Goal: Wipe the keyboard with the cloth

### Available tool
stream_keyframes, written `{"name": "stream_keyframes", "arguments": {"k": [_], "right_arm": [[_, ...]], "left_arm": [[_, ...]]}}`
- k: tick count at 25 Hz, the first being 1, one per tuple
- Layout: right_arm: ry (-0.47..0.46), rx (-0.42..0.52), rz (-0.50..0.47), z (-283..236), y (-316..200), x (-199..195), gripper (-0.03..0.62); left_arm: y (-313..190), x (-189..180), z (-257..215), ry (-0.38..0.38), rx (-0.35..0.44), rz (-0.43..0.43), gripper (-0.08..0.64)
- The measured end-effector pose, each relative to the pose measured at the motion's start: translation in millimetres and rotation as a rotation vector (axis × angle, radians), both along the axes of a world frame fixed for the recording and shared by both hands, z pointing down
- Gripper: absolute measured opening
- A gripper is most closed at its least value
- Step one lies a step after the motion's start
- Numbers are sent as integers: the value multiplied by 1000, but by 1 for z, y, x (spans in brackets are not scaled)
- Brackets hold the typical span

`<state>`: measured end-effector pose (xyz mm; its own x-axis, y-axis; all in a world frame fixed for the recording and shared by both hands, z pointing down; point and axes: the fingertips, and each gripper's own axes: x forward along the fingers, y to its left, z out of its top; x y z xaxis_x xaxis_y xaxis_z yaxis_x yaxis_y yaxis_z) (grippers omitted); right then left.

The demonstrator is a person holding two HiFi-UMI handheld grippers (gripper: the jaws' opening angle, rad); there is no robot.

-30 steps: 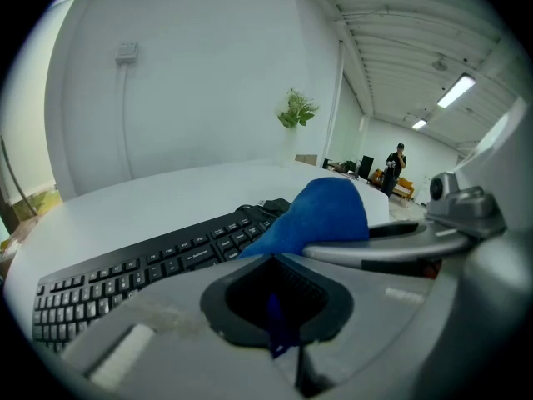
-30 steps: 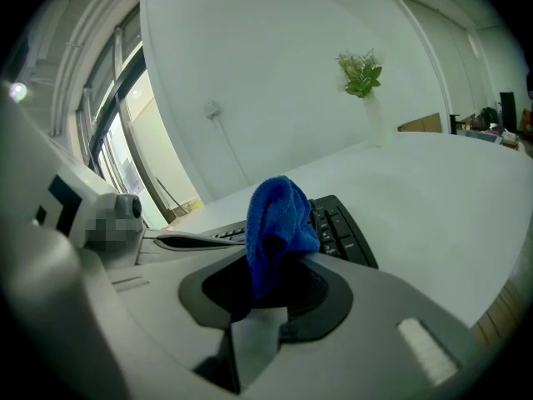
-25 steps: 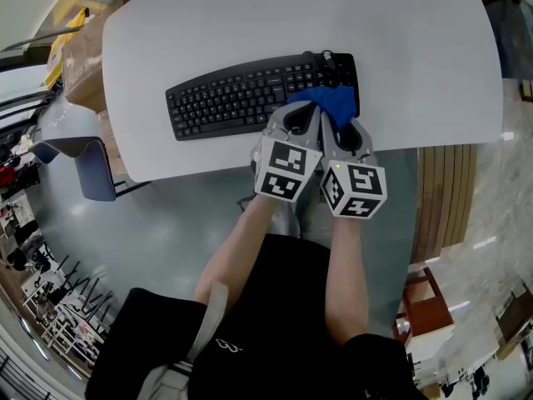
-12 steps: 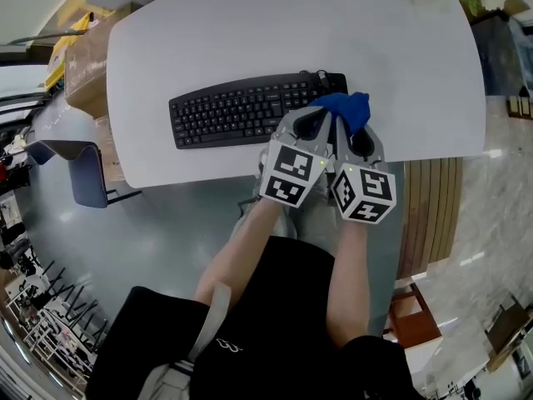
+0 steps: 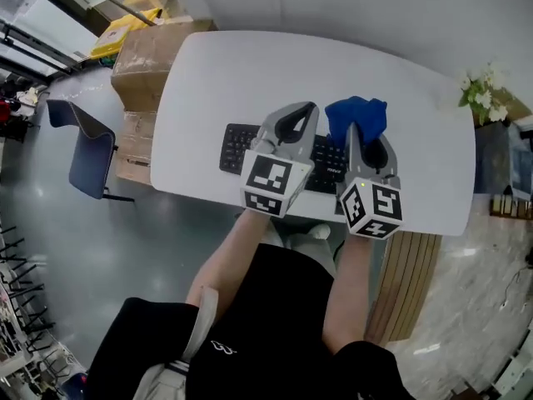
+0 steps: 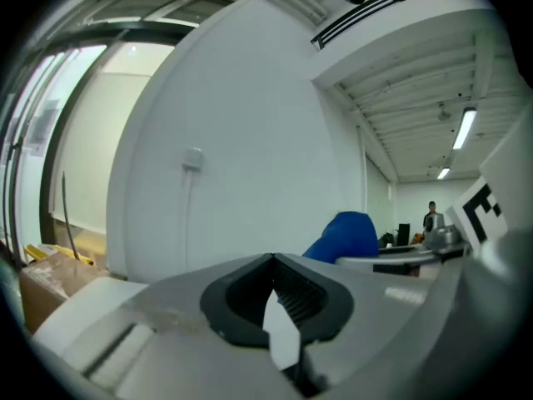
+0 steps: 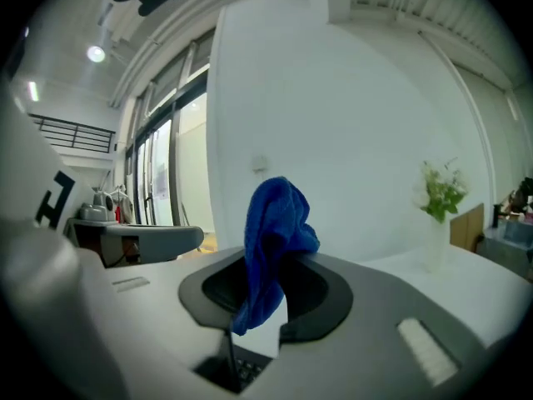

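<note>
Both of your grippers have come up off the keyboard (image 5: 240,147) since a second ago. The blue cloth (image 5: 356,115), which was pressed on the keyboard's right end, now hangs in the air with them.

At the far left a blue chair (image 5: 83,150) stands on the floor. Cardboard boxes (image 5: 150,61) are stacked by the left edge of the white table (image 5: 416,82). The black keyboard lies along the near side of the table. Its left end is in plain sight, and most of the rest is hidden under the grippers.

Your left gripper (image 5: 306,107) hovers above the middle of the keyboard. Its own view shows the jaws closed tip to tip with nothing between them. Just to its right, your right gripper (image 5: 356,133) is clamped on the cloth. The cloth bunches up beyond the jaw tips and trails one fold down between them. In that gripper's view a few keys show below the jaws. By the table's far right edge is a small plant with white flowers (image 5: 479,90).

This looks like a lift between wiping passes, or the end of the wipe; the pictures don't settle which. If keys remain to be wiped, the next move calls for lowering the cloth back onto the rows. Keep the right jaws tight and sweep leftwards, and your empty left gripper can steady the keyboard.
</note>
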<state>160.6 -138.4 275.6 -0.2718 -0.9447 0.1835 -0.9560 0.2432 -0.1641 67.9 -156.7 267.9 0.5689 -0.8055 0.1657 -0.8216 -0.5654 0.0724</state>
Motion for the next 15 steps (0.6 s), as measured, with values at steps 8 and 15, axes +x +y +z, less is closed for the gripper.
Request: {"name": "stream_keyframes", "arguments": {"k": [8, 15], "right_arm": [[67, 177, -132, -59, -45, -93, 87], [111, 217, -215, -67, -71, -149, 87]], "left_arm": [[-31, -110, -56, 26, 164, -168, -5], [-56, -161, -68, 53, 209, -233, -5]]}}
